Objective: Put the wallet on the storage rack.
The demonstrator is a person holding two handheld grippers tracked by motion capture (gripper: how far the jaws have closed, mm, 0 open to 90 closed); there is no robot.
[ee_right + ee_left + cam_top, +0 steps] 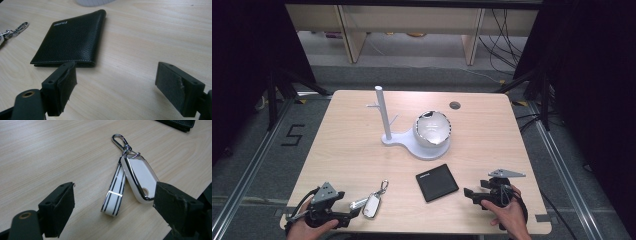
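So from the high view it's a light wood table (352, 150) sitting on grey floor, dark curtains either side, pale wooden furniture legs and a tangle of cables at the back. There's a small round grommet hole (455, 105) near the far edge. In the middle stands a white stand (384, 120) with little pegs, and its base carries a shiny bowl (432, 128); glare washes out the inside, so I can't tell if anything's in it. Near the front edge, the left gripper (354, 209) sits just beside the key fob (372, 204), jaws spread, and the right gripper (469, 193) is near the black wallet (437, 182), also spread with nothing between. Both hands are cut off by the bottom edge. Left gripper view: the fob (140, 178) lies flat on the wood grain with its striped strap (114, 195) alongside and a metal clip (118, 140) at the far end; the jaws stand wide apart, the right-hand one overlapping the fob's near corner in the picture, touching or not I can't say. A dark corner of the wallet (180, 123) is clipped at the top. Right gripper view: the wallet (72, 40) lies closed and flat, its near edge partly behind one jaw, jaws wide open over bare table. The clip (20, 27) pokes in at the left edge, and the stand's base is cut off at the top.
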